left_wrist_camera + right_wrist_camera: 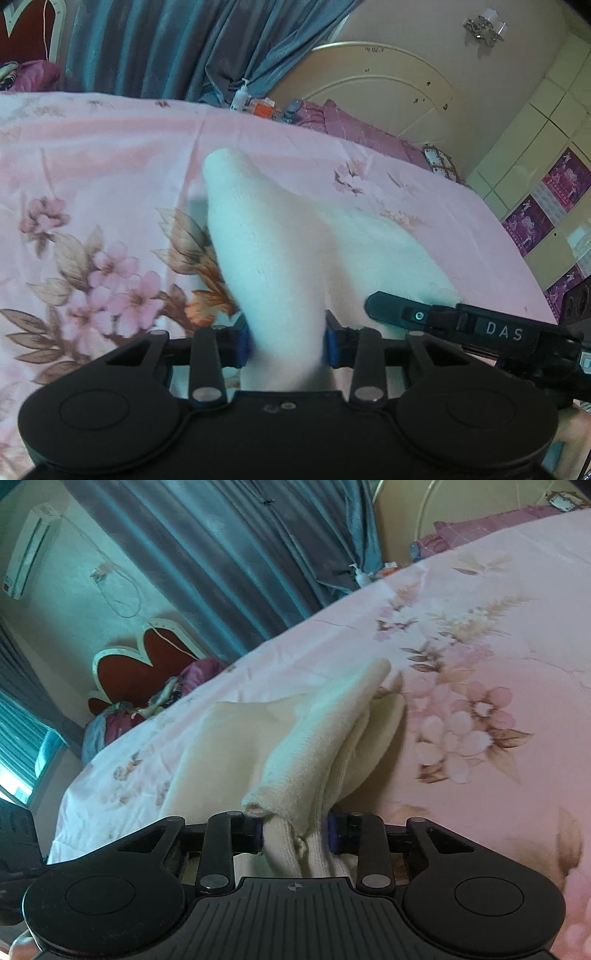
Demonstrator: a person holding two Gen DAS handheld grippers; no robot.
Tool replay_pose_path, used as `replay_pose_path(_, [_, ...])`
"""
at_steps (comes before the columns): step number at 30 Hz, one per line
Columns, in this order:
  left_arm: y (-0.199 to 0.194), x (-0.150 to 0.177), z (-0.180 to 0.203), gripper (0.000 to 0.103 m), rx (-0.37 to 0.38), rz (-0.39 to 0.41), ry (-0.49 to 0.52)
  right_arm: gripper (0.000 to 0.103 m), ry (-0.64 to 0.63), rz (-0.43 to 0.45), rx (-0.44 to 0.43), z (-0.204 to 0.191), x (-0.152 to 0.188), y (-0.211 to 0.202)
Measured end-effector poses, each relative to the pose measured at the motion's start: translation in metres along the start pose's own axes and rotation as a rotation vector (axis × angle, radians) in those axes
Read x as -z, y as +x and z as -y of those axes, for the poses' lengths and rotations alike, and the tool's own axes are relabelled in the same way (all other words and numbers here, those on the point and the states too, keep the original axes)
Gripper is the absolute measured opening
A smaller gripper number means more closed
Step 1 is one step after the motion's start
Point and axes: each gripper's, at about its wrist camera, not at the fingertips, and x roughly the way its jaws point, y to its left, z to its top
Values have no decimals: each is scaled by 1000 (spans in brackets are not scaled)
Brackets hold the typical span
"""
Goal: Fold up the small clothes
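Socks gripped, fold unfinished

Both the left gripper and right gripper are clamped on the white socks, lifted above the floral bedsheet; laying flat remains.

Bedspread lies open (bottle at far edge).

Blue curtains are hanging behind the floral pink bedspread; a cream headboard is standing against the wall.

Left gripper apparently around sock
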Motion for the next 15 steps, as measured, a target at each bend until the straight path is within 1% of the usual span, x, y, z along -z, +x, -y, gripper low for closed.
replay_pose_path(4, [-33, -10, -16, 35, 2, 30, 4, 30, -16, 13, -21, -35, 7, 1])
replay_pose_path(8, [-69, -19, -45, 35, 7, 56, 11, 30, -41, 24, -31, -79, 18, 9])
replay_pose_path(12, [-100, -24, -89, 35, 26, 78, 14, 30, -44, 42, -31, -130, 36, 27])
replay_pose_path(15, [-122, -26, -131, 35, 36, 83, 7, 30, -19, 47, -33, -166, 52, 47])
